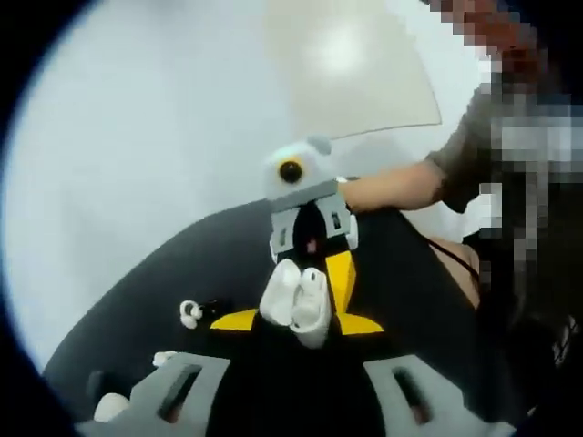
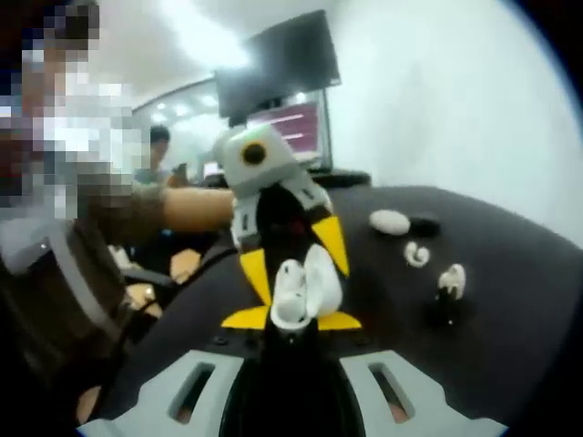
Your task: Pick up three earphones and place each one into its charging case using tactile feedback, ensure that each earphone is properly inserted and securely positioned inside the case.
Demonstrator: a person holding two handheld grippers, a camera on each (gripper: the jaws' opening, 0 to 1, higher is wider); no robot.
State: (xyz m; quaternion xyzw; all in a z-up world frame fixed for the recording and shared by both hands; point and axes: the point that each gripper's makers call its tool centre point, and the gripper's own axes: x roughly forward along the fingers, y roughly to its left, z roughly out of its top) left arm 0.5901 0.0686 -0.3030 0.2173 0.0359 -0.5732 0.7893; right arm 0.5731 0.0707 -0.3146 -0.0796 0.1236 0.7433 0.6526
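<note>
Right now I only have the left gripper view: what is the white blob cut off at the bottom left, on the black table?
Observer: Seen from the right gripper view, most likely a shut oval white case, lying on the table.
Operator: Anything beside it?
Observer: A small black thing, too blurred to name.
Operator: And the open case in the middle?
Observer: The left gripper has one yellow finger on each side of it; whether it grips, I cannot tell.
</note>
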